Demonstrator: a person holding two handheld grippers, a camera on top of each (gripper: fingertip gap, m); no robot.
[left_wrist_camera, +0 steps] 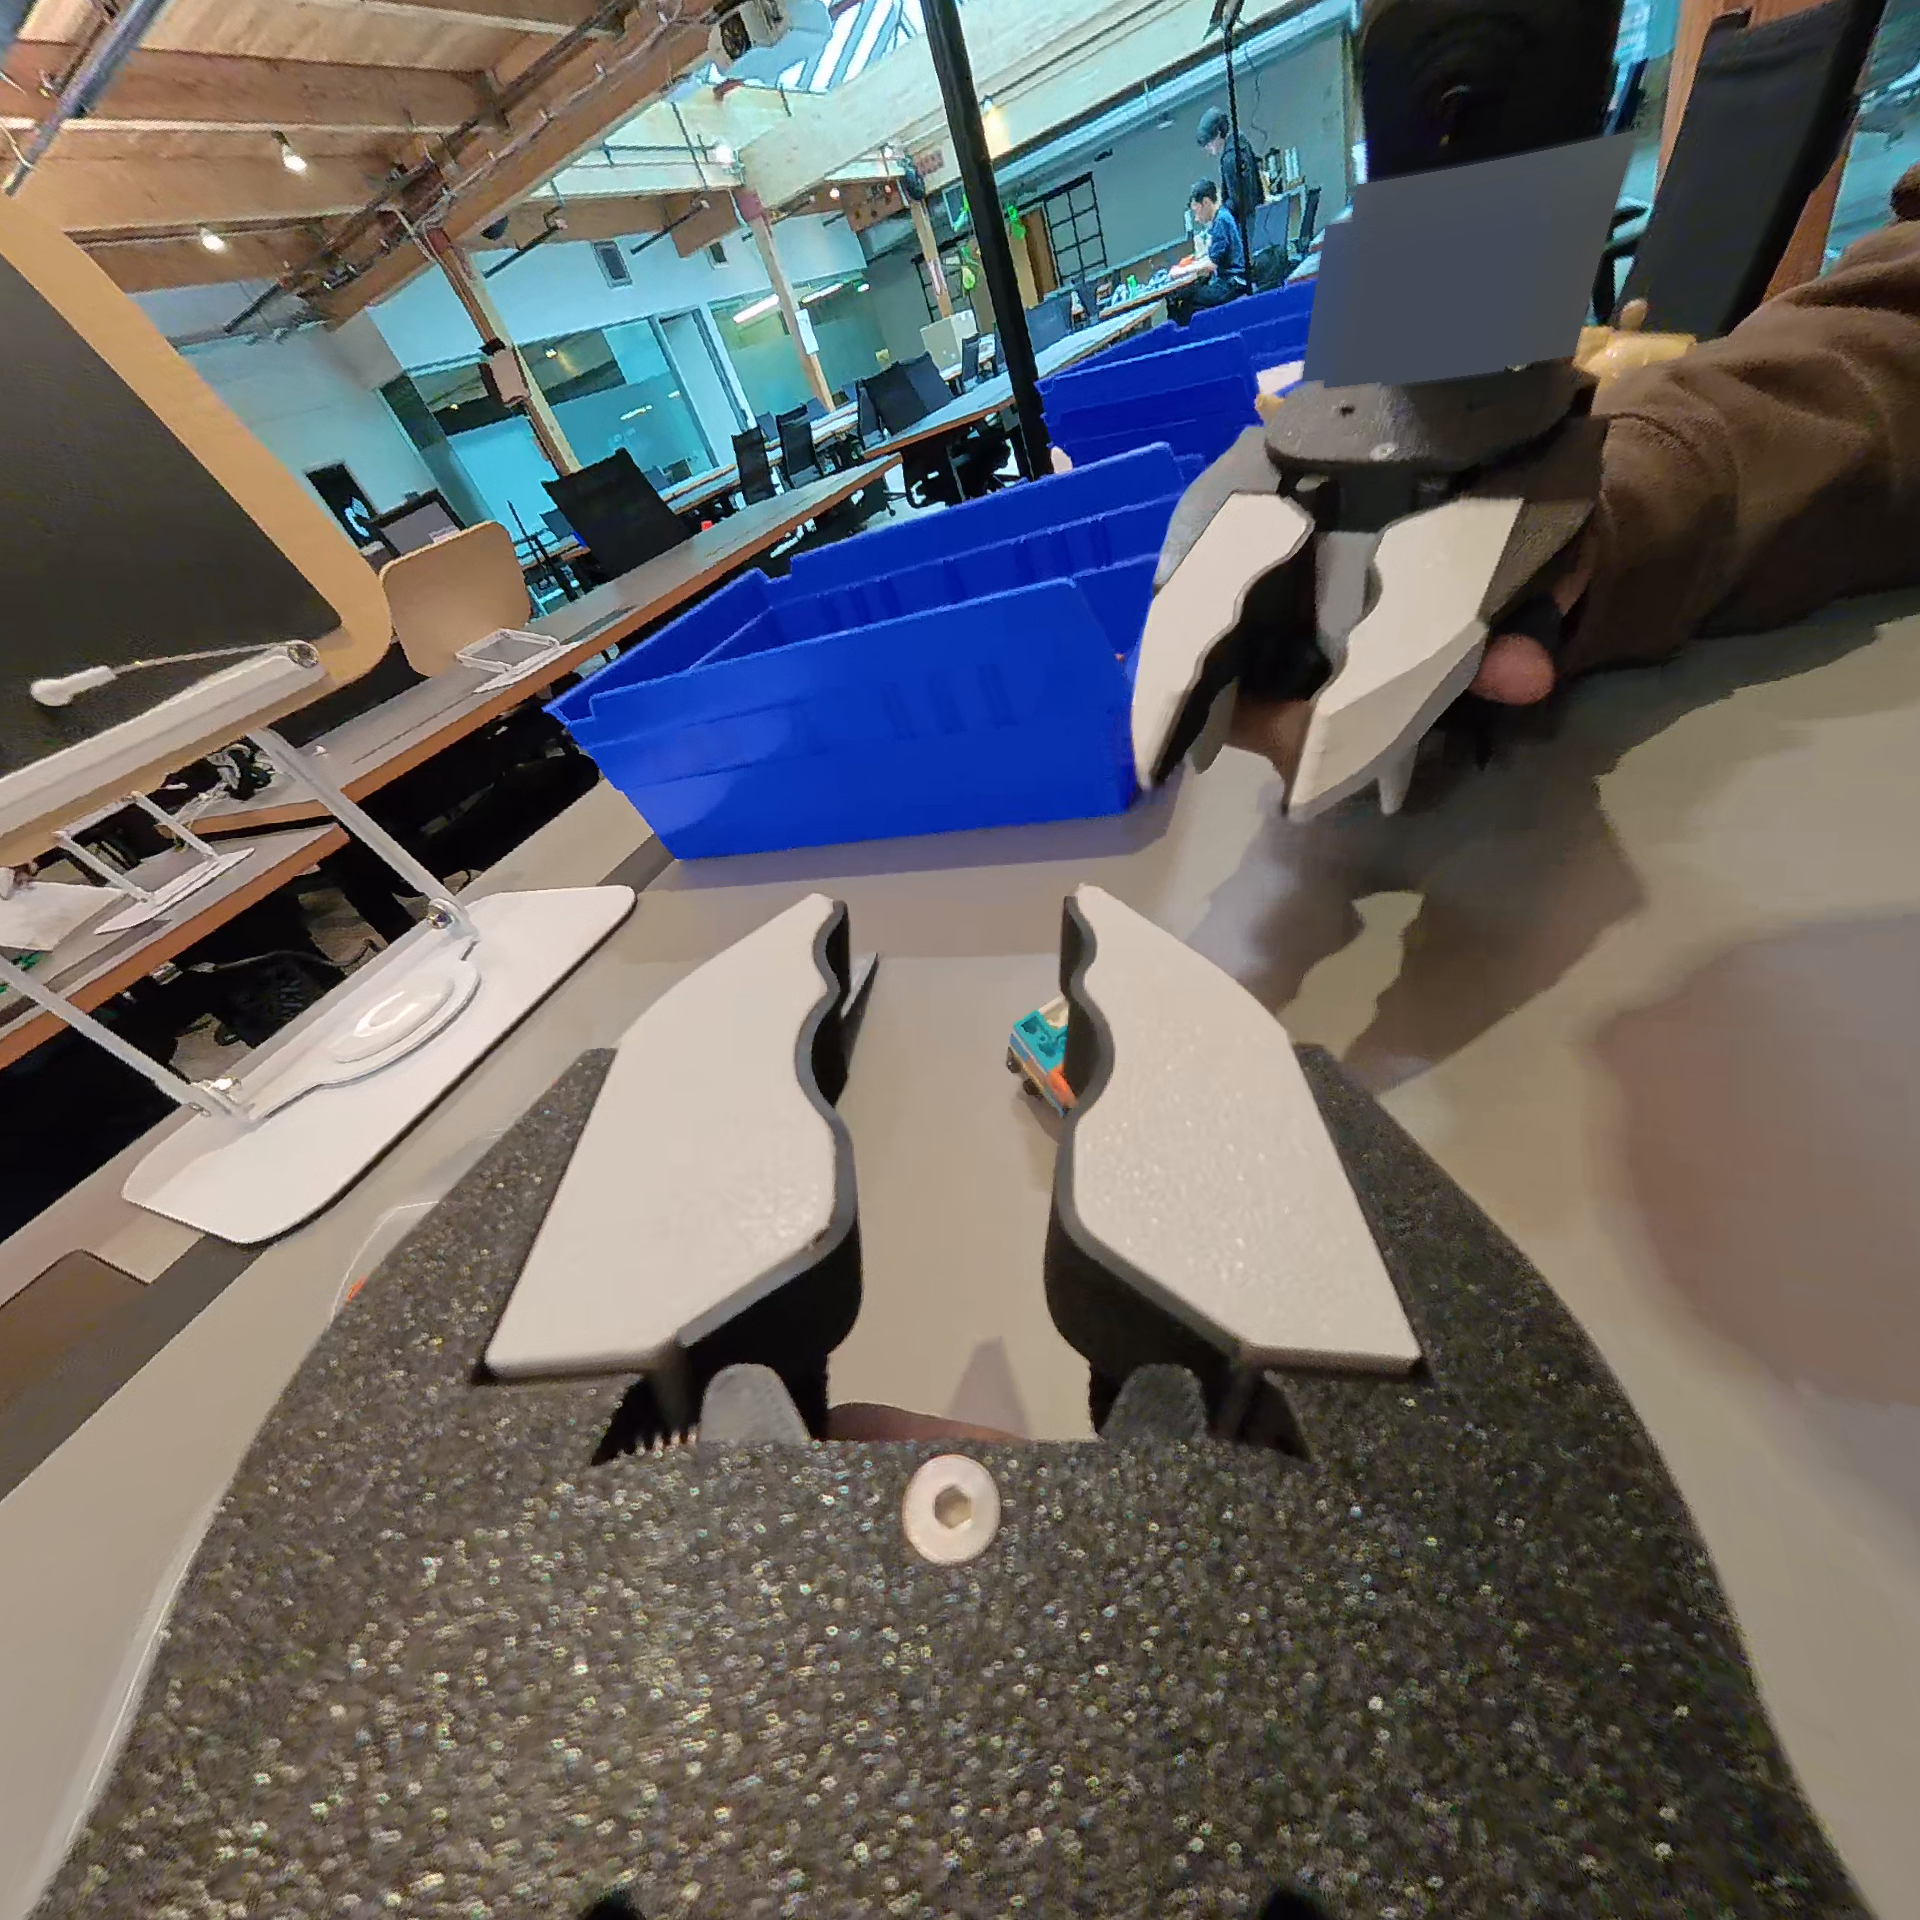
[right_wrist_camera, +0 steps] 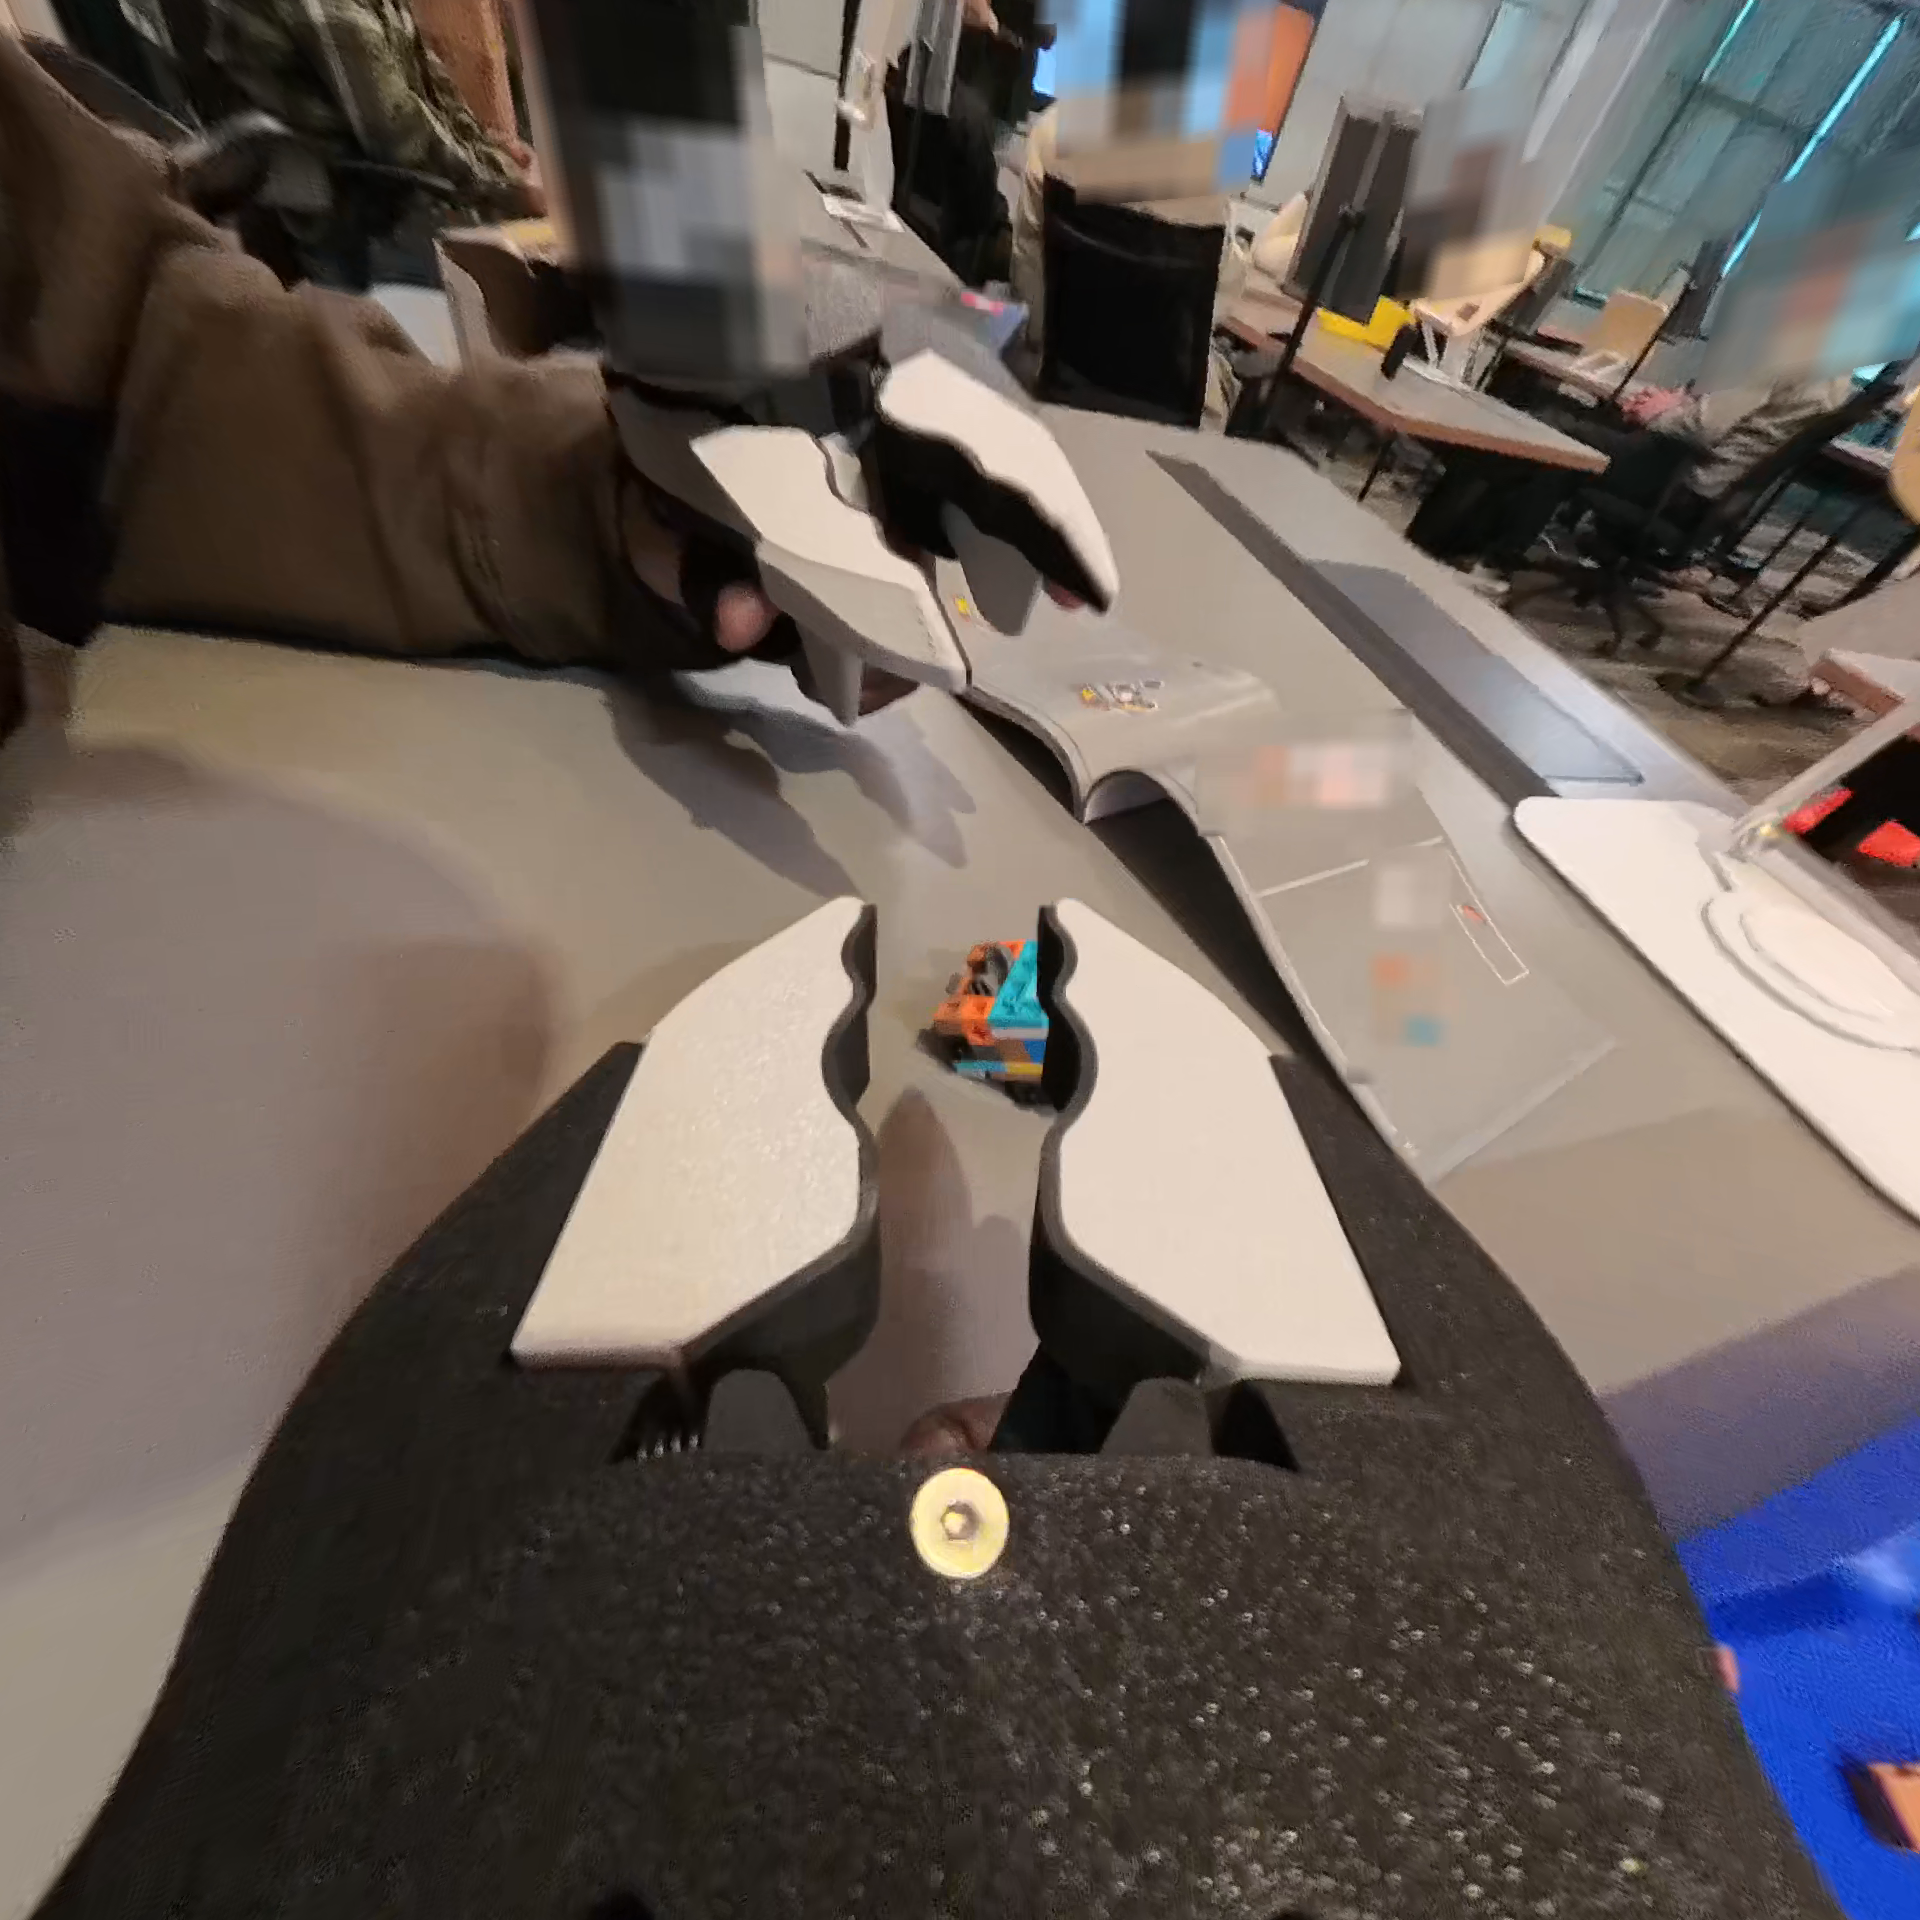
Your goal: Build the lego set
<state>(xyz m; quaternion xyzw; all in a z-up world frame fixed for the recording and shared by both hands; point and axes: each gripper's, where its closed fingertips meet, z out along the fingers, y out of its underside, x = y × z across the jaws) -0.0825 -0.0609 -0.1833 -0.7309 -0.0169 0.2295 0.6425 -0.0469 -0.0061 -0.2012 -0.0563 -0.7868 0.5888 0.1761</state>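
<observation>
A small lego model of teal, orange and grey bricks (left_wrist_camera: pixel 1039 1047) lies on the grey table (left_wrist_camera: pixel 1558 1039). In the left wrist view it sits low between my left gripper's fingertips, close to the right finger. My left gripper (left_wrist_camera: pixel 956 930) is open and empty above it. My right gripper (left_wrist_camera: pixel 1226 784) hangs farther back at the right, open and empty. In the right wrist view the model (right_wrist_camera: pixel 992 1013) lies between the tips of my right gripper (right_wrist_camera: pixel 956 925), near its right finger. The left gripper (right_wrist_camera: pixel 1023 634) shows beyond, open.
Blue plastic bins (left_wrist_camera: pixel 883 707) stand in a row at the table's far side; one corner shows in the right wrist view (right_wrist_camera: pixel 1818 1610). An open instruction booklet (right_wrist_camera: pixel 1299 831) lies beside the model. A white stand base (left_wrist_camera: pixel 364 1060) sits at the table's edge (right_wrist_camera: pixel 1714 935).
</observation>
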